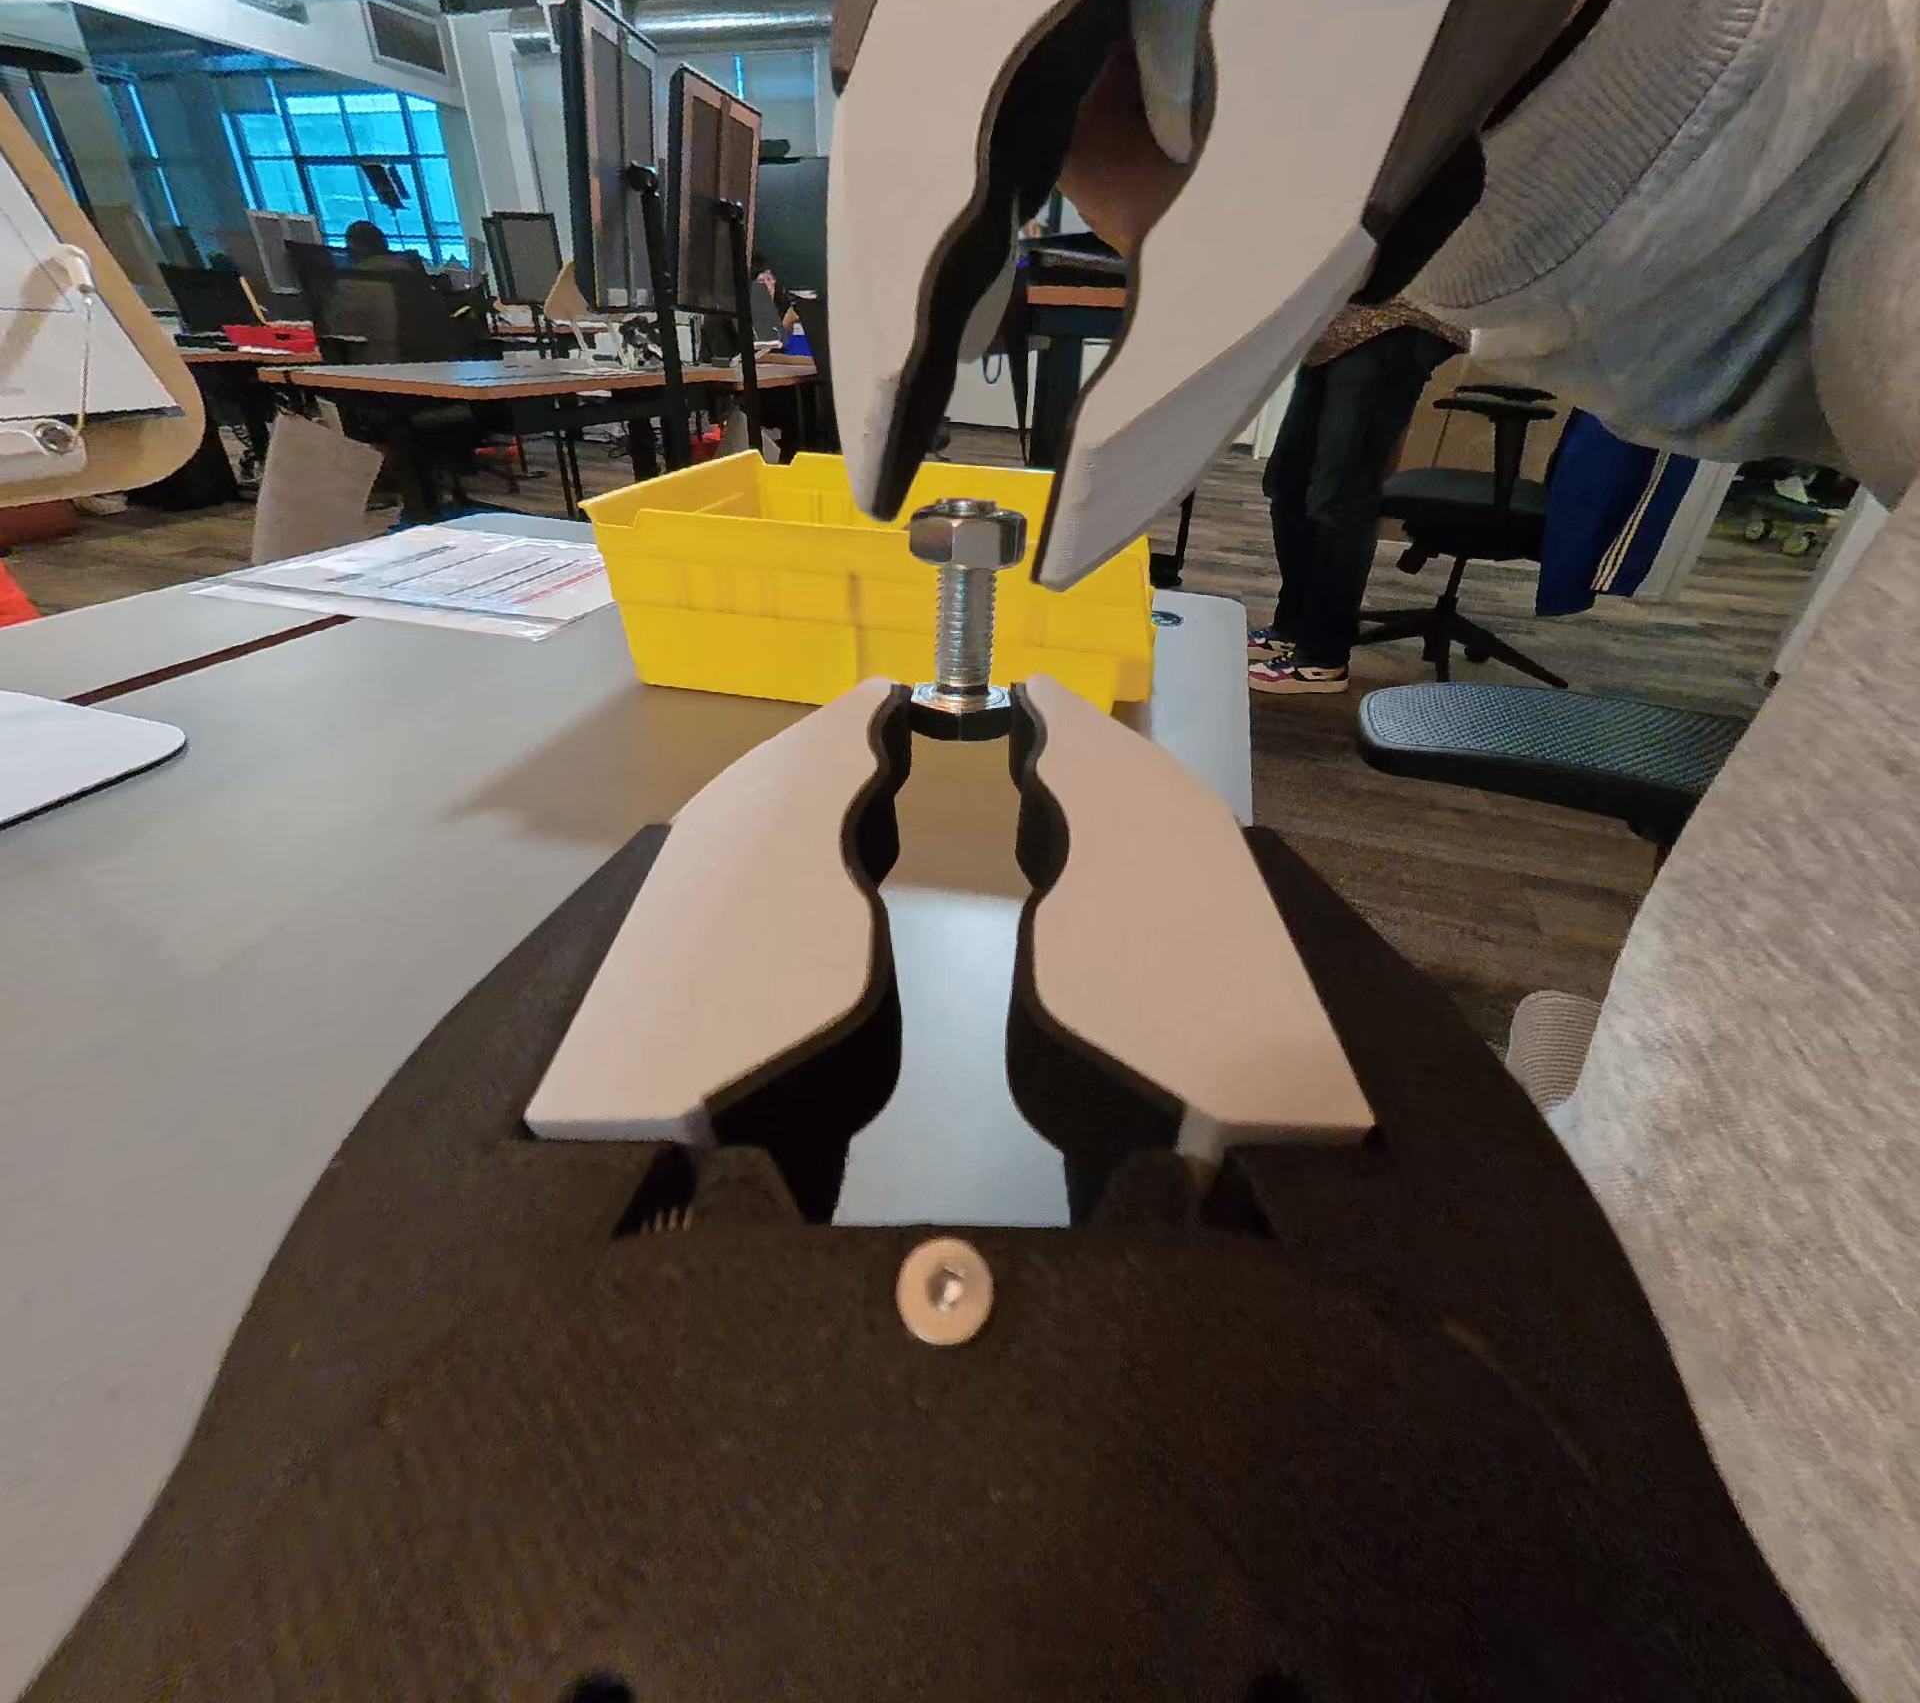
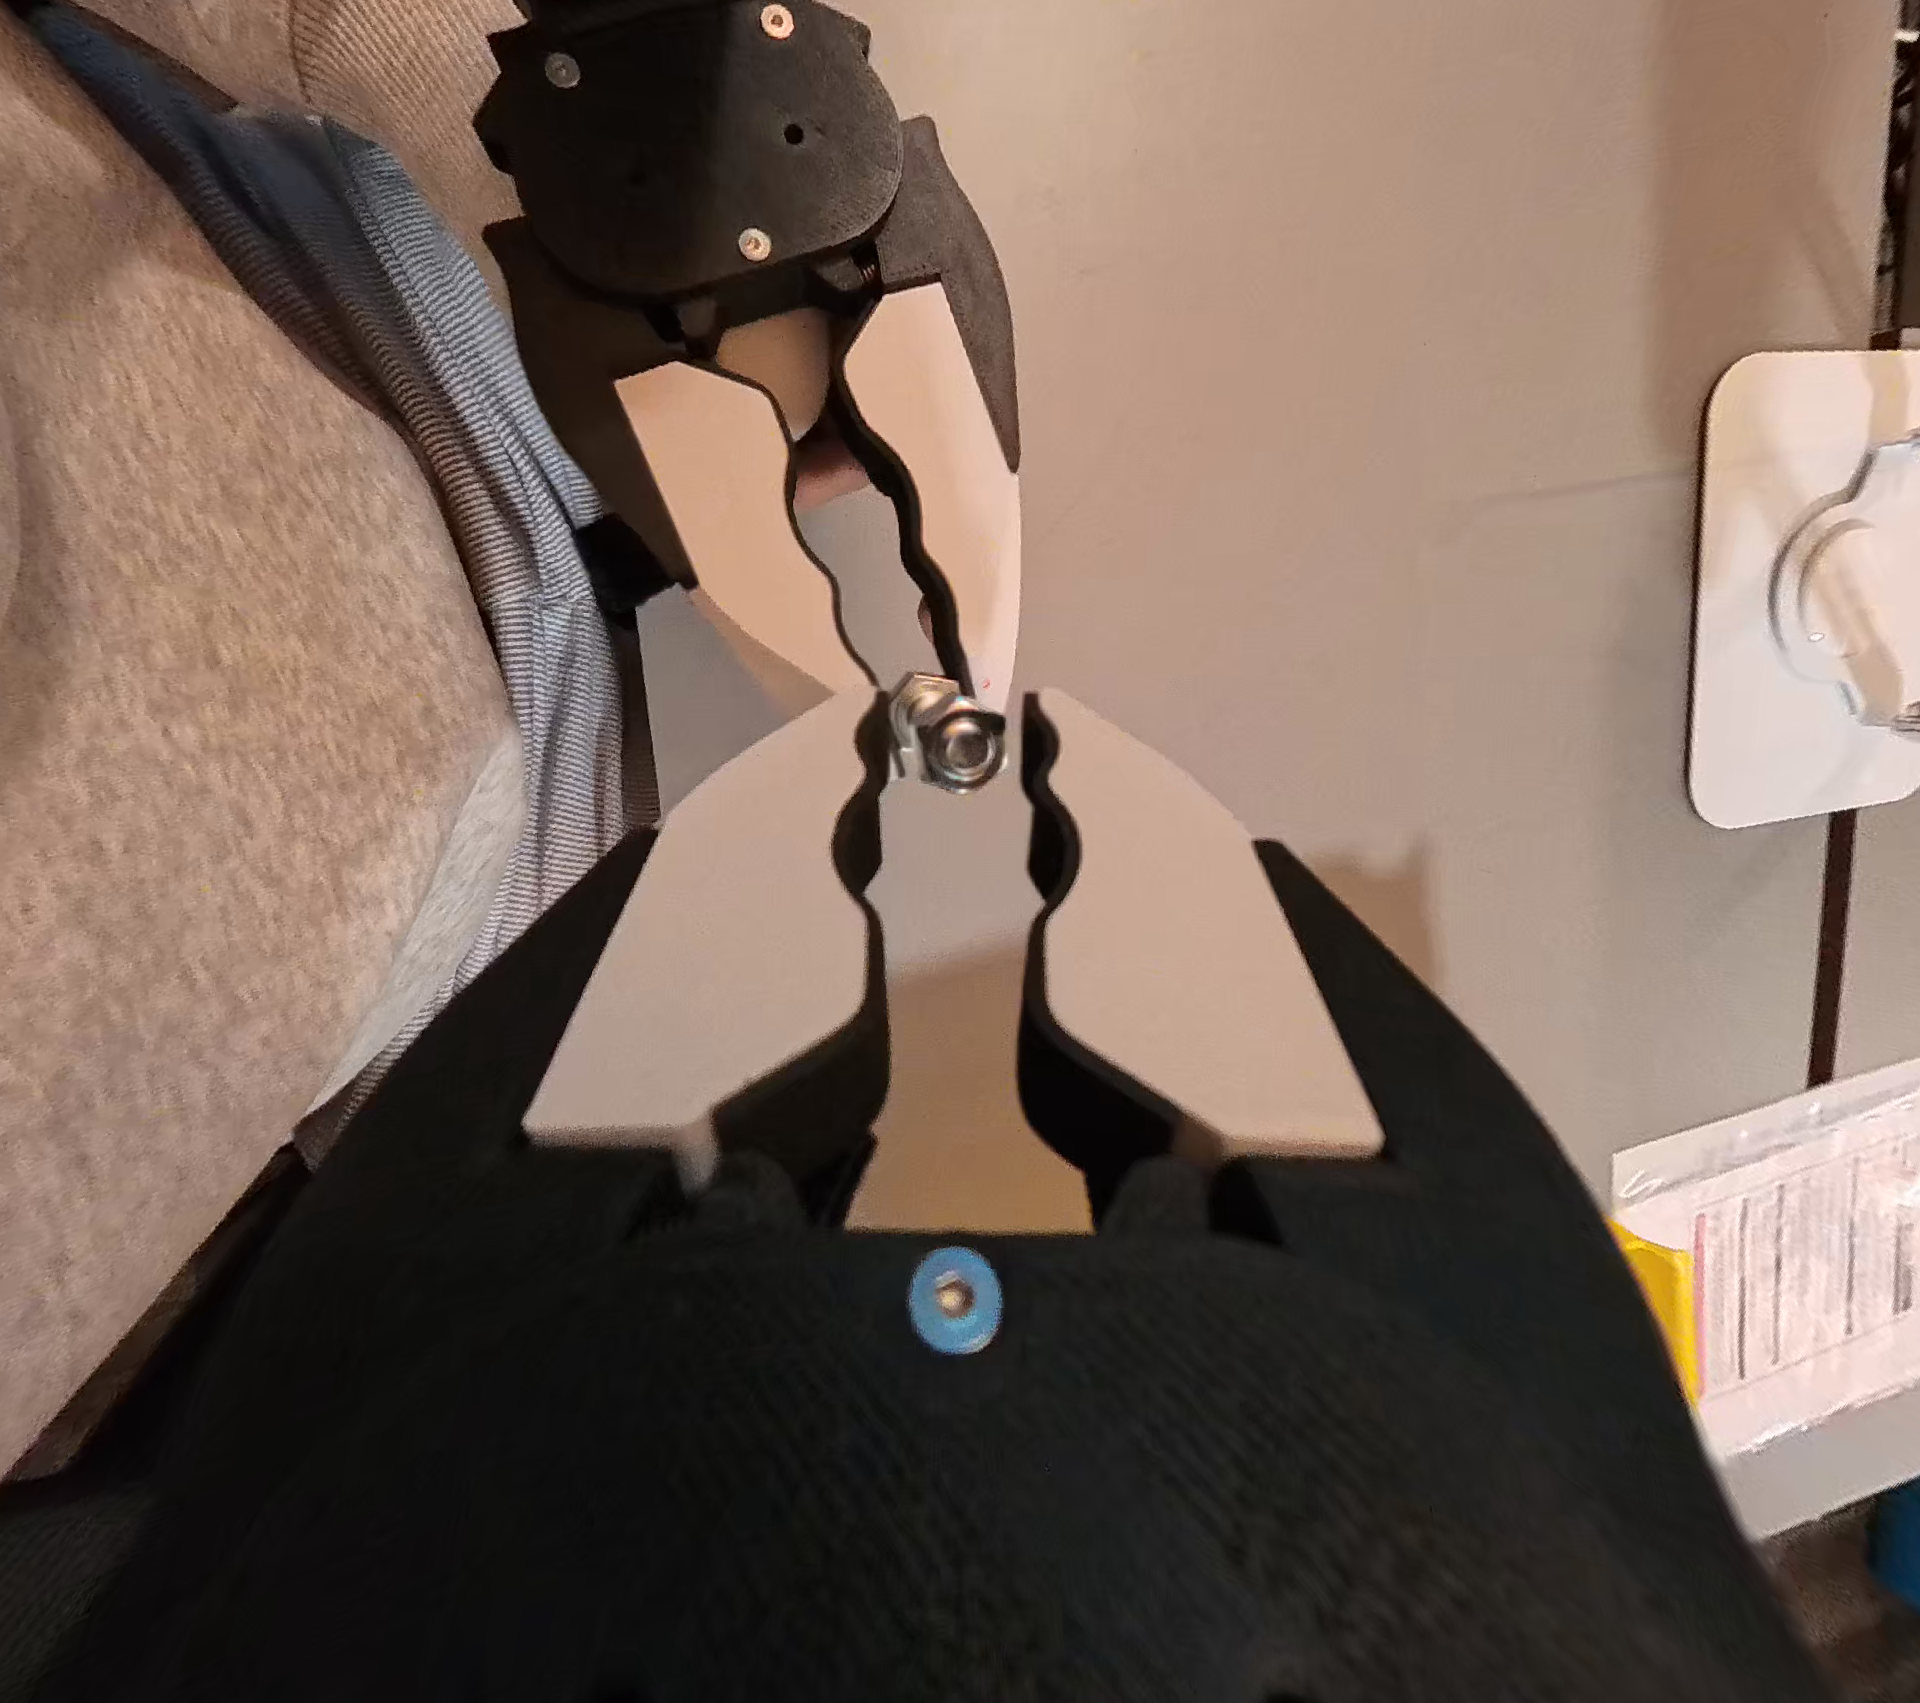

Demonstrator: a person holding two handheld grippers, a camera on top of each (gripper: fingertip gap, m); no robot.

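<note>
Left jaws: the left gripper is closed on the lower end of an upright silver threaded steel bolt, its 2 pale fingertips pressed against the bolt's base just above the tabletop.
Right jaws: the right gripper, seen from above in the left wrist view, is parted slightly wider than the silver hexagonal nut threaded at the top of the bolt; the 2 tips flank the nut, and contact cannot be told.
Right wrist view: the right gripper looks down the bolt's axis, with the nut between its tips and the left gripper reaching in from above.
Bolt: held vertical, with bare thread showing between nut and base.
Tabletop: a plain grey surface lies under both grippers.
Behind the bolt: a yellow plastic parts bin stands on the tabletop, near the bolt.
Left of the bin: a laminated printed sheet lies flat.
Sleeves: grey knitted fabric covers the arm behind the right gripper.
</note>
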